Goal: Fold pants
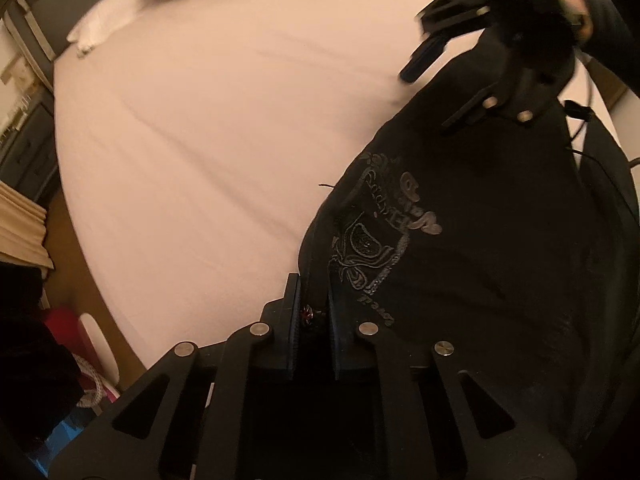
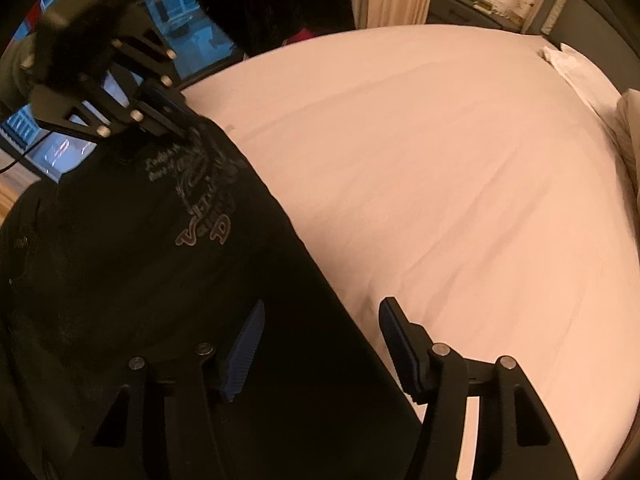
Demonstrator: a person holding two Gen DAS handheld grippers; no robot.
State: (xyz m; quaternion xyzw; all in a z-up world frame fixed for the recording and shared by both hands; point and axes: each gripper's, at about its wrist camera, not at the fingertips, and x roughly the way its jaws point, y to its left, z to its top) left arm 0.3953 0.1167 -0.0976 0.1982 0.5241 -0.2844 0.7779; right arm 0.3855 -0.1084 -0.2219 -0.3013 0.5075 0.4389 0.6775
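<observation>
Black fabric pants (image 1: 460, 240) with a pale grey printed emblem lie along the near edge of the bed (image 1: 220, 140), which is covered in a smooth pinkish-white sheet, and their edge runs right under both cameras. At the corner nearest the emblem, the left claw (image 1: 314, 312) is pressed together, pinching a fold of the cloth between its blue pads. Further along the same edge, the right claw (image 2: 320, 344) stands half spread, straddling the border of the pants, one finger over the cloth and one over the bare sheet, its pads not pressing. To do this well, I judge the right claw should gather the cloth's edge fully before closing, matching the left's grip, so both corners lift evenly and the cloth carries over without twisting. A white pillow (image 1: 108, 28) lies well apart at the bed's far end.
</observation>
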